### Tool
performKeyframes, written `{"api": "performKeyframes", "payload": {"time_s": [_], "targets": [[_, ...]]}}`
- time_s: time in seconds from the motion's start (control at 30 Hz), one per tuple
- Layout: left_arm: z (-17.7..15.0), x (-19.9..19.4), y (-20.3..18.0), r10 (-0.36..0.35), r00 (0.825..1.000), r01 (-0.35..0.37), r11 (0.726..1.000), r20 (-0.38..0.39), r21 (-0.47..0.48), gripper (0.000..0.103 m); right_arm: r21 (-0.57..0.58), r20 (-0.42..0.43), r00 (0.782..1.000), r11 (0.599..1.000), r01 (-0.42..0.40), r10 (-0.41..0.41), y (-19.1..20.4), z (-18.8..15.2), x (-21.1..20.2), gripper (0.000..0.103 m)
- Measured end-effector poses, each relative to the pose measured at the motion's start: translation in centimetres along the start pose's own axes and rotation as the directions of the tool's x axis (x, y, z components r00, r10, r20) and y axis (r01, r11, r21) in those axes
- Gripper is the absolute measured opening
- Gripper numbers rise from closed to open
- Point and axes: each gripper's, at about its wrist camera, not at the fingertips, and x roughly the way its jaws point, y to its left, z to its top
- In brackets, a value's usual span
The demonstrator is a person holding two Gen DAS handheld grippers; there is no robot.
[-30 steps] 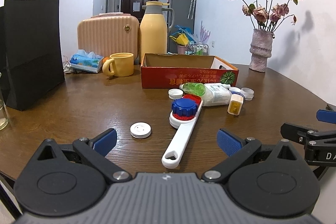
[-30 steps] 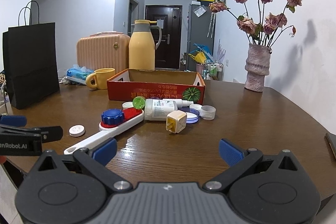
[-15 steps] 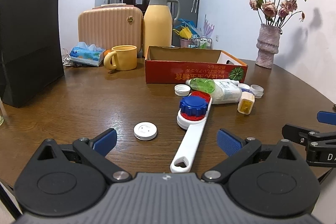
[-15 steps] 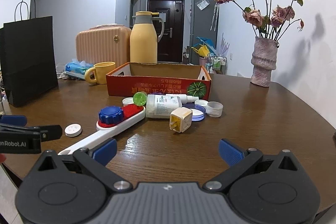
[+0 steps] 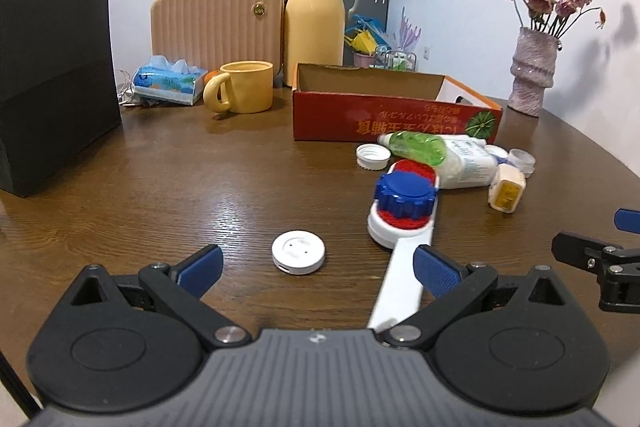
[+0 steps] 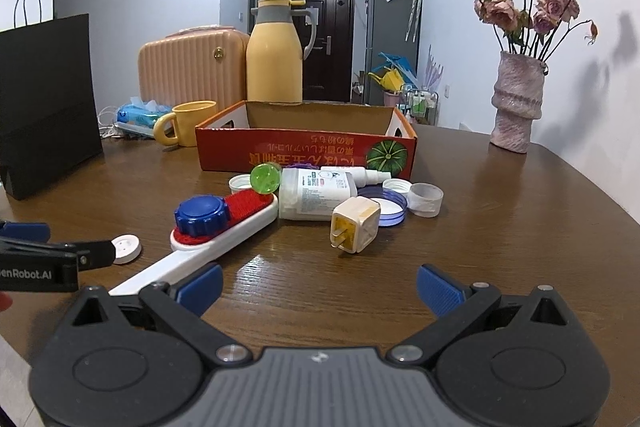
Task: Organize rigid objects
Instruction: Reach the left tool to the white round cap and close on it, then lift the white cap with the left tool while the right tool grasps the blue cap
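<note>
A red open cardboard box (image 5: 394, 121) (image 6: 306, 151) stands on the wooden table. In front of it lie a white long-handled brush (image 5: 404, 255) (image 6: 208, 247) with a blue cap (image 5: 404, 195) (image 6: 202, 215) on its red head, a white bottle (image 5: 466, 163) (image 6: 316, 197), a green bottle (image 5: 418, 147), a cream plug adapter (image 5: 506, 189) (image 6: 354, 223), several lids and a white round disc (image 5: 298, 251) (image 6: 126, 247). My left gripper (image 5: 318, 269) is open, just before the disc. My right gripper (image 6: 318, 281) is open, short of the adapter.
A yellow mug (image 5: 242, 93), yellow thermos (image 5: 314, 23), peach case (image 5: 216, 23), tissue pack (image 5: 168, 85) and black paper bag (image 5: 52, 63) stand at the back left. A vase of dried roses (image 5: 532, 71) stands at the back right. A clear small cup (image 6: 426, 199) sits by the lids.
Both grippers have moved forward over the table toward the objects. The left one is closer to the white disc, the right one closer to the plug adapter. Both stayed open.
</note>
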Motion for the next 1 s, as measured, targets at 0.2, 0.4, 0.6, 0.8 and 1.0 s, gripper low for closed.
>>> {"api": "performKeyframes", "payload": {"time_s": [0.2,0.4,0.6,0.8,1.0], "targets": [[0.1,2.3,0.9,0.008,0.999,-0.008,1.000,-0.038,0.000,0.103,0.003,-0.024,1.000,1.000,-0.007,0.007,0.3,0.3,2.0,0.103],[0.2,4.5,1.6,0.015,0.997,-0.015,1.000,-0.078,-0.001,0.096,0.004,-0.041,0.999,1.000,-0.016,0.016,0.8,0.5,3.8,0.103],[0.3,6.2,2.2,0.013,0.994,-0.012,1.000,-0.107,0.008,0.081,0.001,-0.052,0.998,1.000,-0.029,0.029,1.3,0.8,5.1,0.103],[0.6,7.0,2.1,0.003,0.995,-0.001,1.000,-0.102,0.028,0.069,-0.004,-0.057,0.997,0.999,-0.045,0.045,1.7,1.3,6.1,0.103],[0.8,6.9,1.7,-0.034,0.995,0.039,0.998,-0.094,0.052,0.040,-0.014,-0.051,0.996,0.997,-0.070,0.069,2.3,1.7,6.7,0.103]]}}
